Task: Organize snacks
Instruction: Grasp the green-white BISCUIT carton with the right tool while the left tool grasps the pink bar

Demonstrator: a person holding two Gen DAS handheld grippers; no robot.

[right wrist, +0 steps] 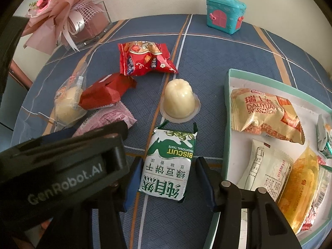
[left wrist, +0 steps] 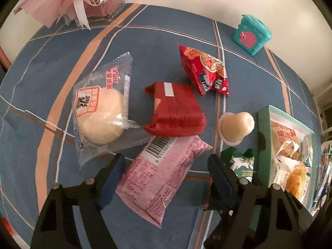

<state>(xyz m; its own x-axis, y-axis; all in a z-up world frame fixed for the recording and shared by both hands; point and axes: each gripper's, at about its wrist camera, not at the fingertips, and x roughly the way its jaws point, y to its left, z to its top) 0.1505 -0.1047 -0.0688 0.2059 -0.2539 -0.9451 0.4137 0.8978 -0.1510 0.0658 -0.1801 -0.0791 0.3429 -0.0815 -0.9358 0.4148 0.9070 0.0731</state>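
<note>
Two tools: one per hand, both aimed down at the bench (left wrist: 51,66)
Left tool (left wrist: 164,178): jaws spread on either side of the pink packet (left wrist: 159,178); pads not pressing it
Right tool (right wrist: 168,178): jaws flank the green biscuit pack (right wrist: 168,161); a small gap shows at each pad, so released
Loose snacks: bun in clear wrap (left wrist: 99,114), dark red pack (left wrist: 174,112), bright red bag (left wrist: 205,72) and jelly cup (left wrist: 236,124), all lying on the blue checked cloth
Box (right wrist: 227,103): at the right; several wrapped snacks inside
Far edge: teal toy house (right wrist: 225,14); pink bouquet (right wrist: 68,6)
</note>
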